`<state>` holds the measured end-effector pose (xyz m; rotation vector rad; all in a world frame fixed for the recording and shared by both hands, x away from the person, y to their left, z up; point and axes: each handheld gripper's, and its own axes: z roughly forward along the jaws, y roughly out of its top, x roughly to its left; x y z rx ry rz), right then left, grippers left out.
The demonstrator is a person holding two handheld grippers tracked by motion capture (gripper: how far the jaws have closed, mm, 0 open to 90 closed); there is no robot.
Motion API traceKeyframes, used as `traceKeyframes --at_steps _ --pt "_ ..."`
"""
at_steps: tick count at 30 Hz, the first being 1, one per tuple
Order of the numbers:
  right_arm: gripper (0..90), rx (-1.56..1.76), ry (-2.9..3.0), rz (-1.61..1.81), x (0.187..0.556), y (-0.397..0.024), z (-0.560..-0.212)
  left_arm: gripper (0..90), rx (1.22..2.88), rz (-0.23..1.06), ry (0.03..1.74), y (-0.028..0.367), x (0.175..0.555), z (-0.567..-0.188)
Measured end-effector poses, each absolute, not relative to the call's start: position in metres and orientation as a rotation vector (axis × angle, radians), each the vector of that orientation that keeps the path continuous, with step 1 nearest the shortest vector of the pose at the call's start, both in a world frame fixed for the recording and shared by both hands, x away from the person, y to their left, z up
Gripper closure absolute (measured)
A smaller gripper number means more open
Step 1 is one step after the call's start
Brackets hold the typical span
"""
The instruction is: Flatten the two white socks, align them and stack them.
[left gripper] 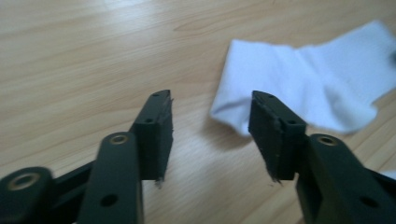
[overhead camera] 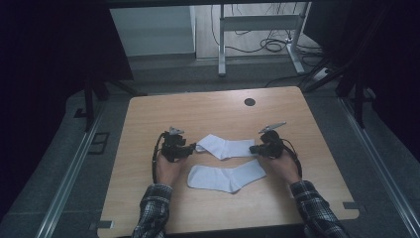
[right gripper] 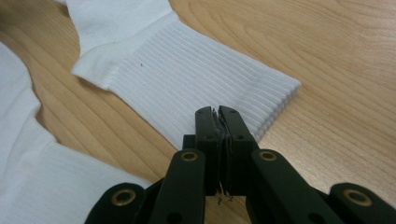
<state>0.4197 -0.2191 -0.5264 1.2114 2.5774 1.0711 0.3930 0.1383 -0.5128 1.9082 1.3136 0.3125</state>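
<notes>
Right gripper (right gripper: pixel 219 112) pinched together on the ribbed cuff of the far sock (overhead camera: pixel 225 147), left gripper (left gripper: pixel 210 116) jaws apart at its toe end (nothing between them), near sock (overhead camera: pixel 225 177) flat on the table (overhead camera: pixel 148 119) just beside.

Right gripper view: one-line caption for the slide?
Right tongs shut at the ribbed cuff edge of the far white sock on the wooden table; the second sock lies alongside.
</notes>
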Motion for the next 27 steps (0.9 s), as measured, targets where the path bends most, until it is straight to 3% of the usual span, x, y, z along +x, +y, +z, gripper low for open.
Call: traceKeyframes --at_steps 4,11,14,17,19,24,27 --pt "86.2 1.205 2.580 1.074 0.419 -0.222 -0.527 43.4 1.895 0.300 1.326 0.127 0.406 -0.515" --pt "86.1 1.189 2.588 1.067 0.415 -0.225 -0.527 43.1 2.021 0.324 1.326 0.103 0.418 -0.529" --pt "85.6 1.192 2.589 1.076 0.414 -0.226 -0.527 52.9 2.035 0.283 1.285 0.100 0.415 -0.534" --pt "85.1 1.188 2.589 1.071 0.414 -0.226 -0.527 74.7 2.027 0.204 1.261 0.100 0.412 -0.534" --pt "84.6 1.179 2.588 1.061 0.413 -0.225 -0.526 83.0 2.077 0.267 1.245 0.096 0.410 -0.529" --pt "84.5 1.163 2.599 1.058 0.412 -0.221 -0.526 82.9 2.102 0.520 1.132 0.087 0.399 -0.491" --pt "84.3 1.151 2.603 1.042 0.411 -0.218 -0.525 76.9 2.179 0.494 1.039 0.074 0.391 -0.477"
